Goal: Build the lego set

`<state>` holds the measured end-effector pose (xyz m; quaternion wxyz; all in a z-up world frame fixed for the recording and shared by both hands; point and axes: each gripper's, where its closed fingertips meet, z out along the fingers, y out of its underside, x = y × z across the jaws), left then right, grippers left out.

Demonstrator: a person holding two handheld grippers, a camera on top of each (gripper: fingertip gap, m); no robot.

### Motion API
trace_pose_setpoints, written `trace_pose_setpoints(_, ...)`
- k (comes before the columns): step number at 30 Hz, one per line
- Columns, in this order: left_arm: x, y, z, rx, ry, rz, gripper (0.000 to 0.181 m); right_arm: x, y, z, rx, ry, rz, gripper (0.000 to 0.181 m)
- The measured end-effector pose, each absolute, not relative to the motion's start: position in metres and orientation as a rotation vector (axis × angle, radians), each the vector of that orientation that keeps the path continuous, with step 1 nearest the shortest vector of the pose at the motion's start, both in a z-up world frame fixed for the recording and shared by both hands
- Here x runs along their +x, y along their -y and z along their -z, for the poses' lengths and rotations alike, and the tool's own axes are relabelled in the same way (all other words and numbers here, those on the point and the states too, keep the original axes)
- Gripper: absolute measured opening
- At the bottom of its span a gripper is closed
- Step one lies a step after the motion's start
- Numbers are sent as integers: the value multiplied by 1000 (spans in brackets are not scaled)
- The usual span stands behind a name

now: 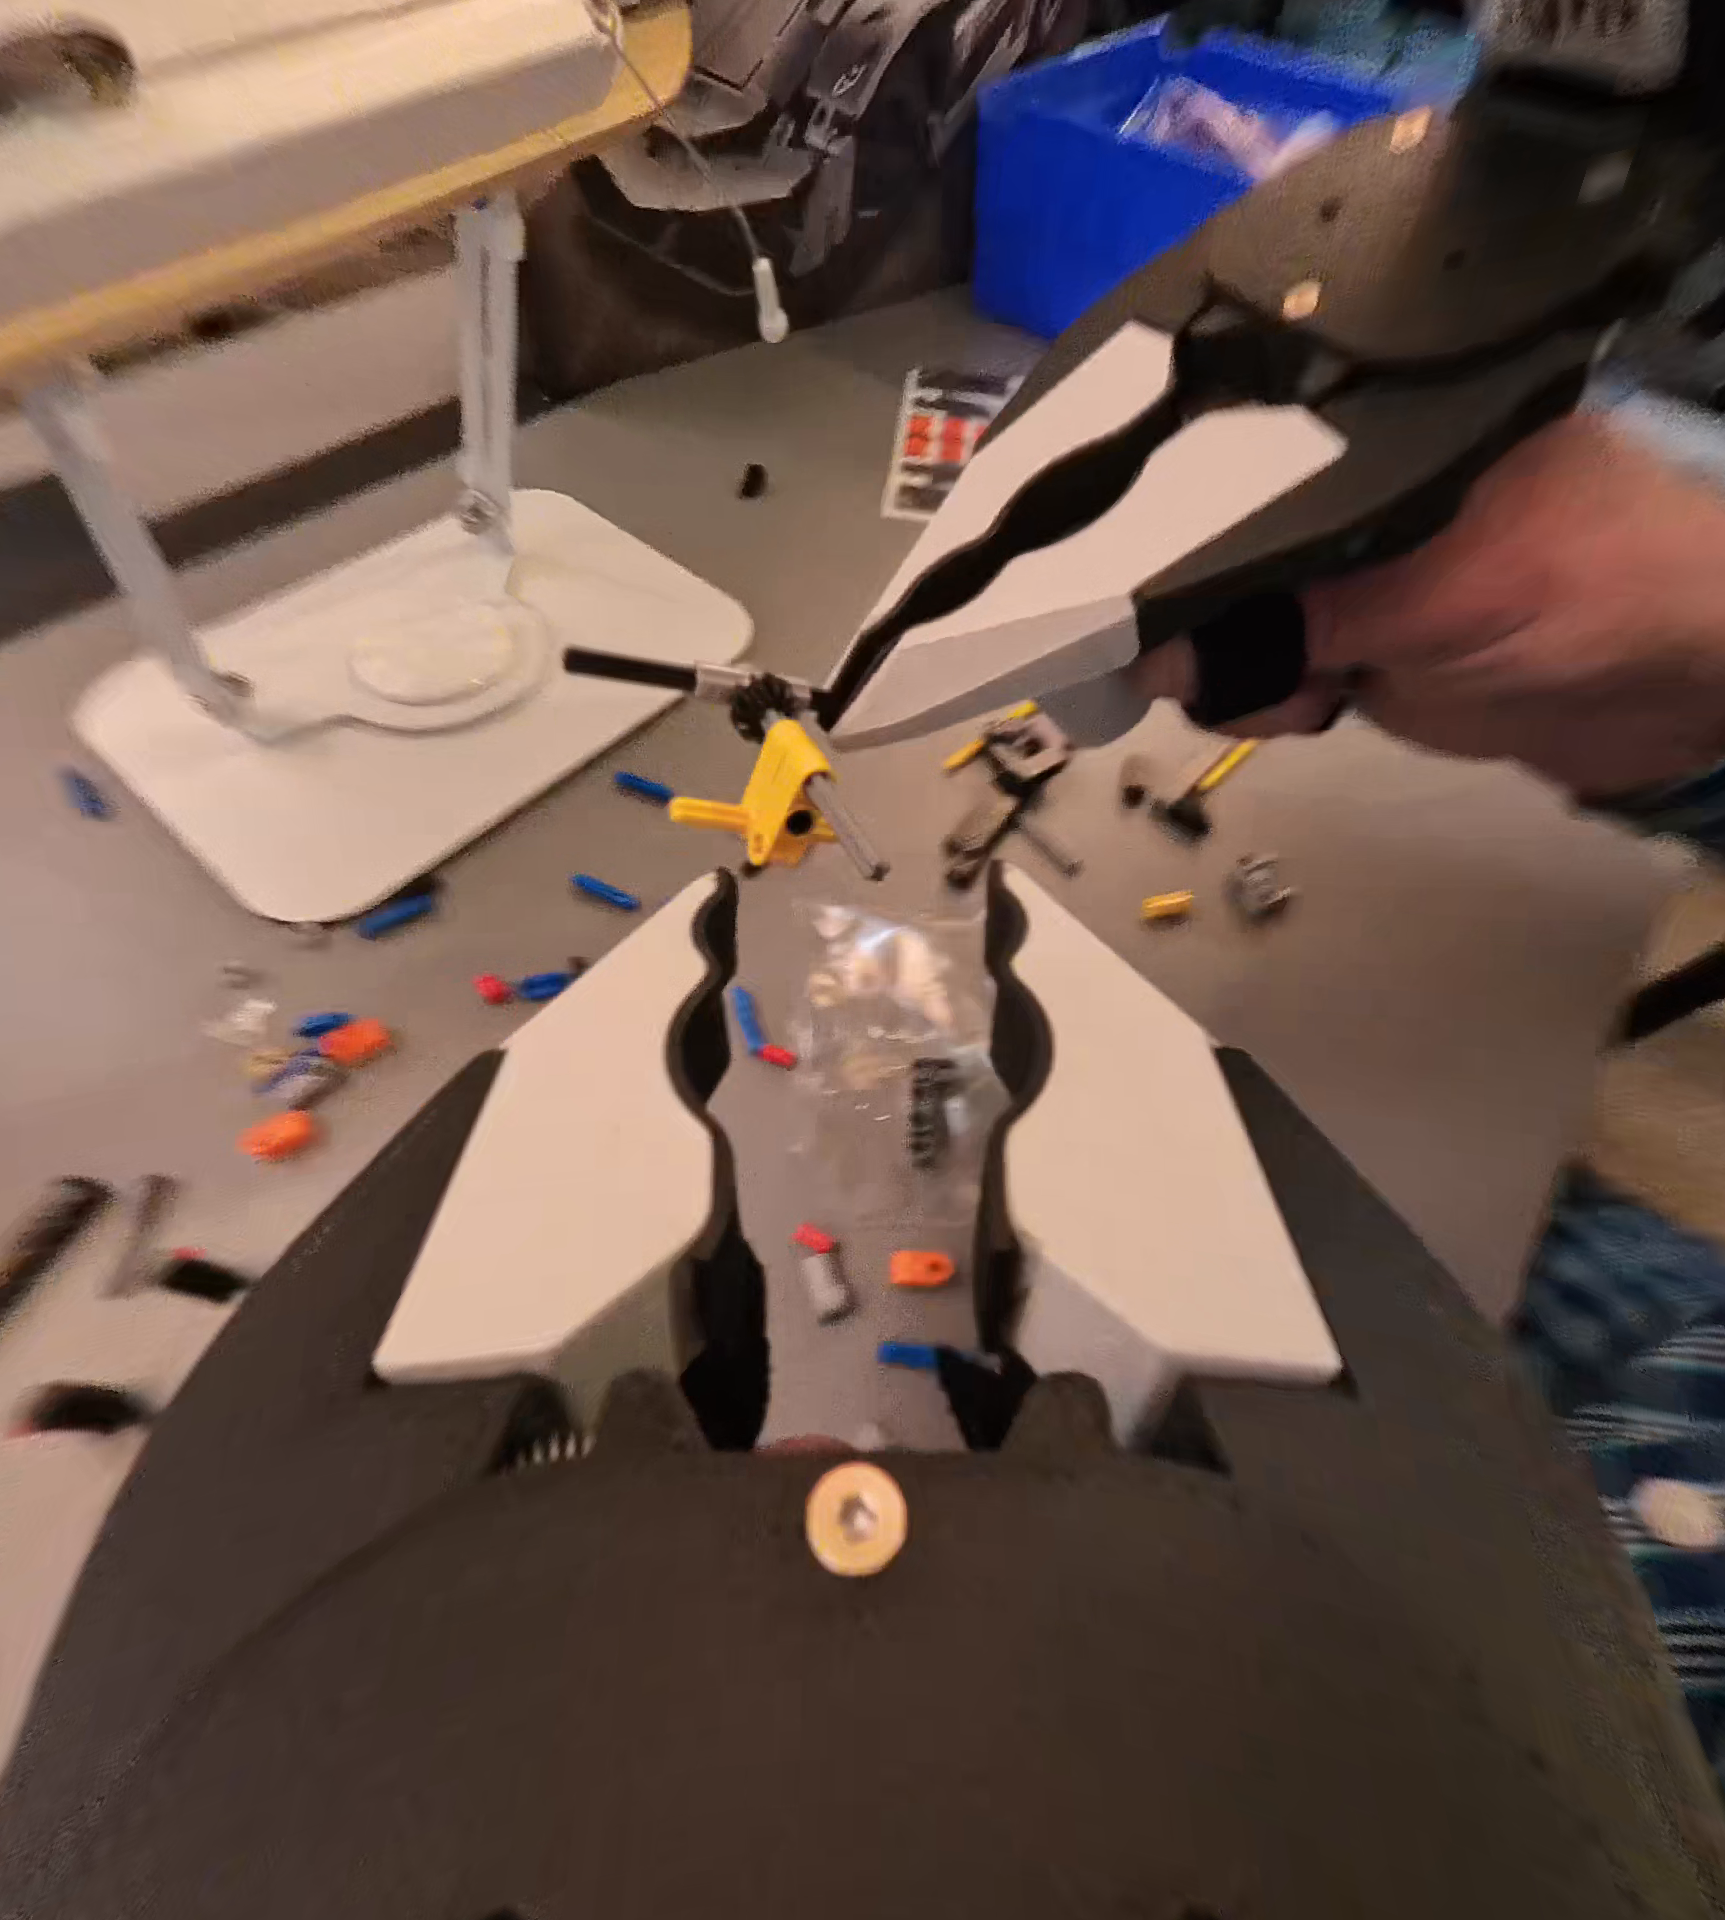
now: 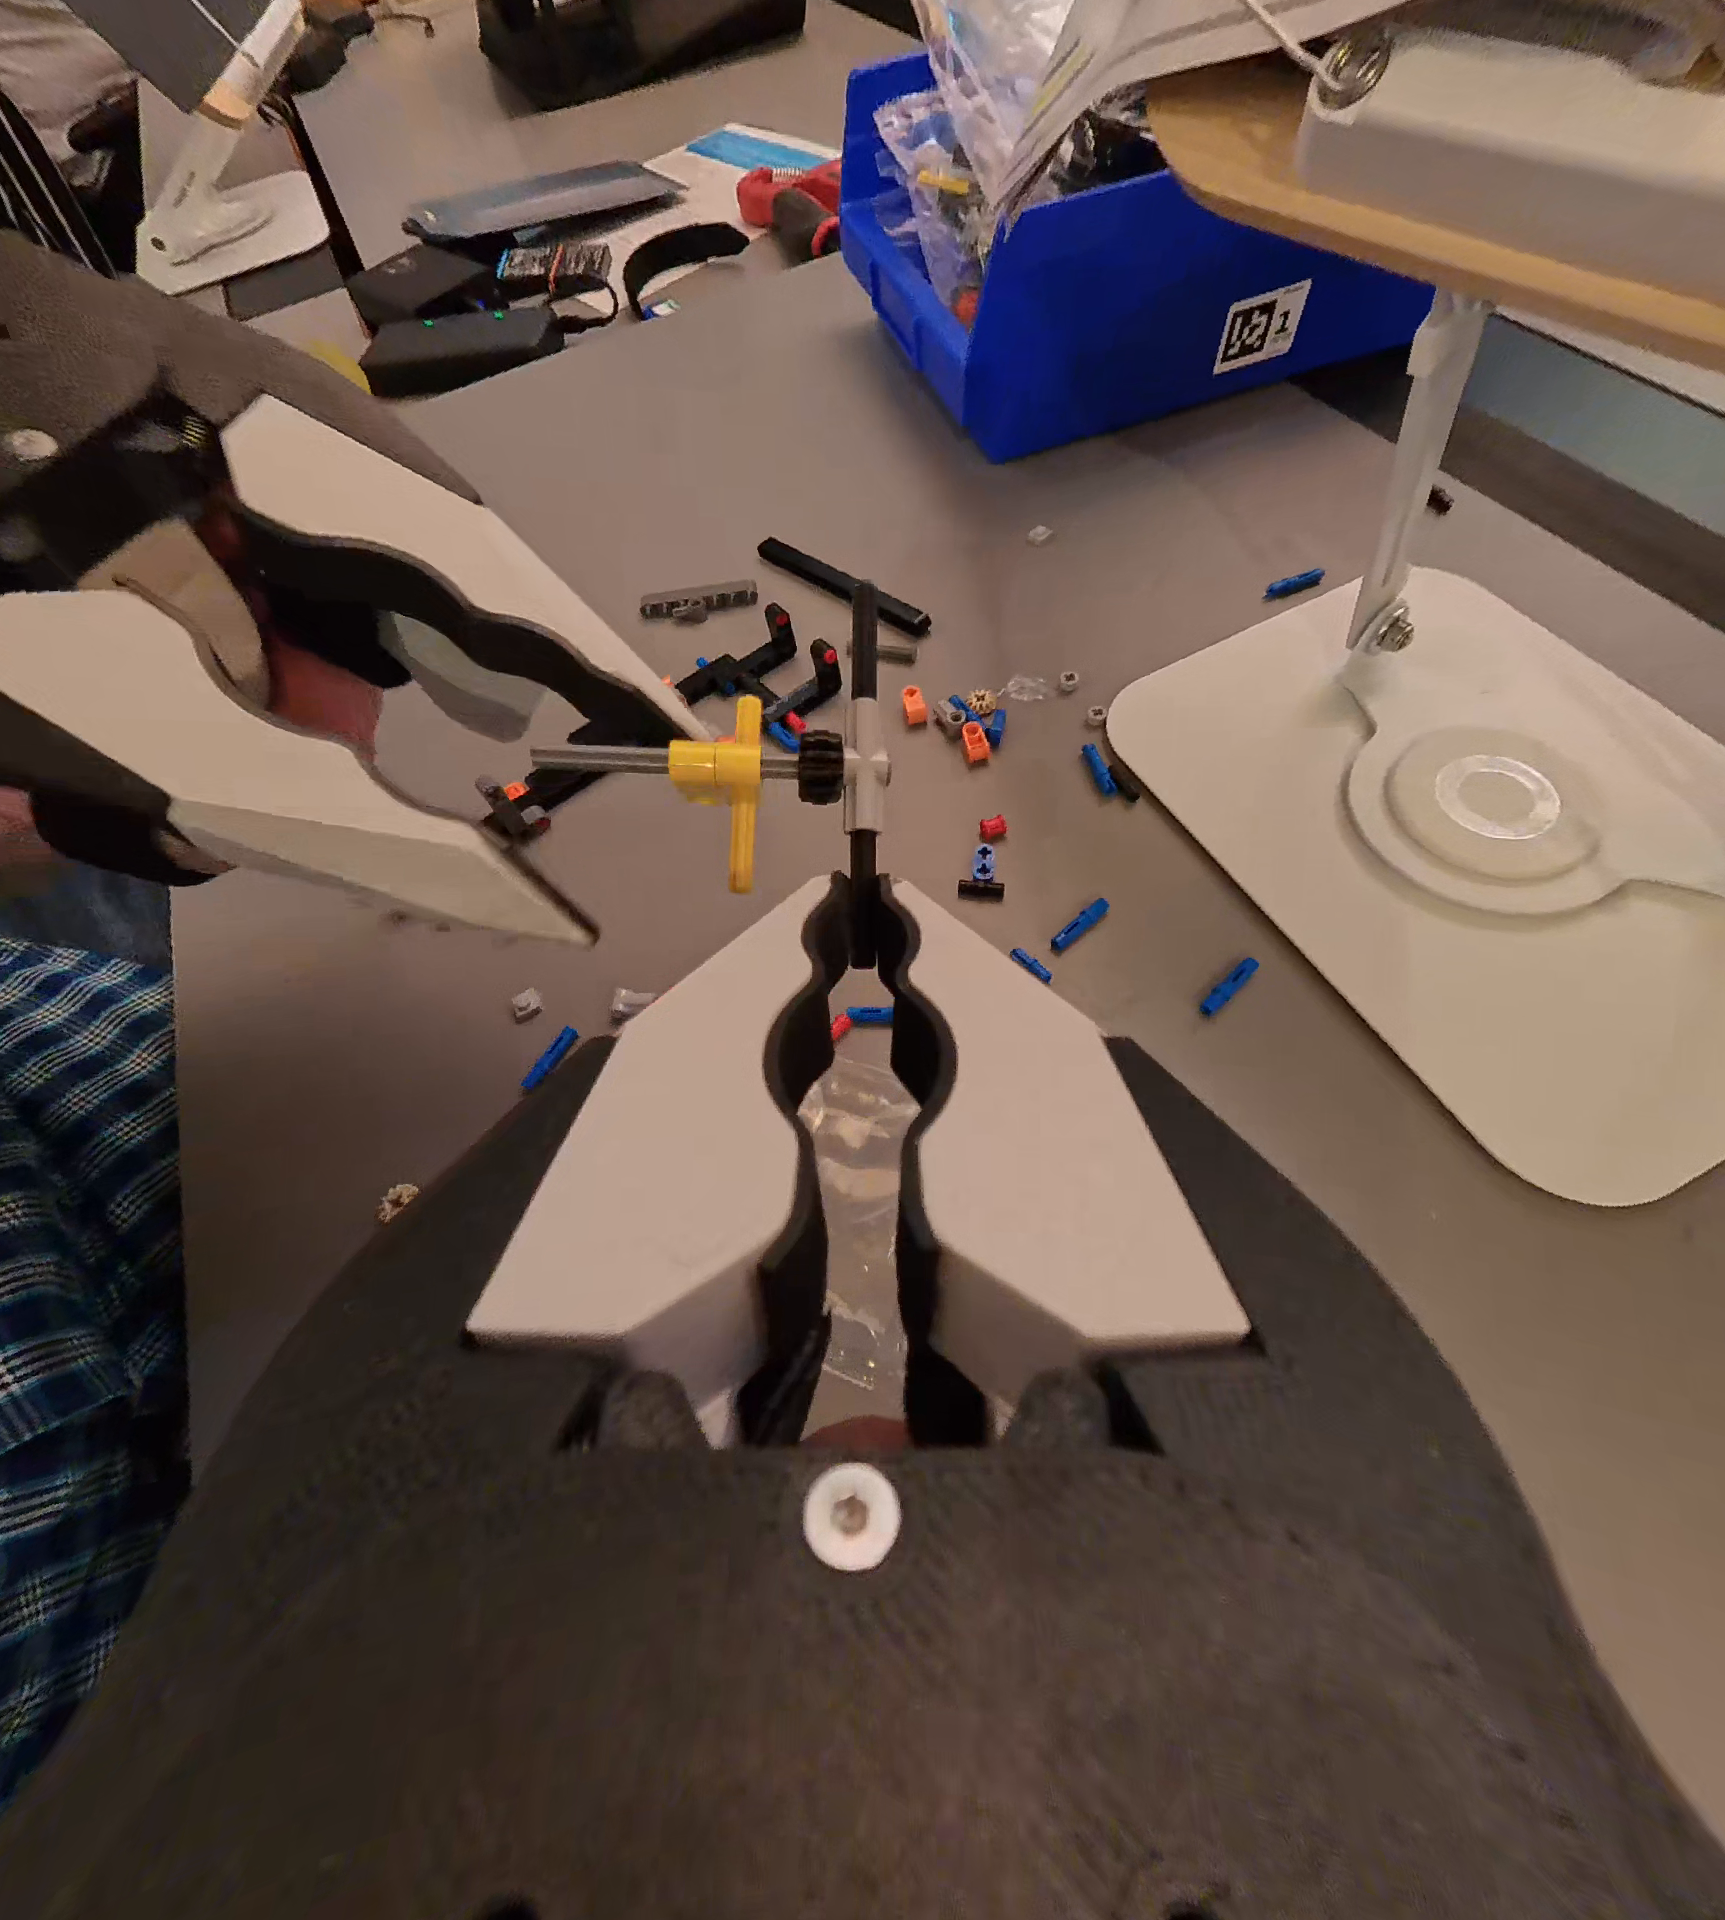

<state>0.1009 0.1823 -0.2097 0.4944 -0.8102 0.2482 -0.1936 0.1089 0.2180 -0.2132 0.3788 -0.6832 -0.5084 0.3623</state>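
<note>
Lego axle assembly (image 2: 785, 769) — slim rods, toothed gear — pinched by right tool (image 2: 863, 904).

— What are we working on here?

— We have a grey table (image 2: 692, 436) under warm indoor light. A white stand base (image 2: 1523, 997) sits on it, its slanted legs carrying a wooden board (image 2: 1357, 208).

— And farther back?

— We see a blue bin (image 2: 1097, 312) stuffed with clear bags, dark boxes (image 2: 453, 312) and a flat tablet (image 2: 546, 197) beyond. Beside the table, we glimpse patterned blue carpet (image 1: 1689, 1455).
</note>
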Motion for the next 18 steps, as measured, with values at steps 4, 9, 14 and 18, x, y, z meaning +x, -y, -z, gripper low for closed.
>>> trace_pose_setpoints(4,111,-184,198,-1928,-364,946,59,108,-218,207,-1699,1283,-915,1)
trace_pose_setpoints(9,115,-189,186,-1857,-266,1182,44,107,-219,198,-1640,1280,-872,1)
trace_pose_setpoints(14,114,-193,183,-1842,-283,1122,33,110,-221,194,-1617,1274,-857,2)
trace_pose_setpoints(18,109,-197,182,-1841,-327,986,34,111,-221,195,-1622,1265,-869,2)
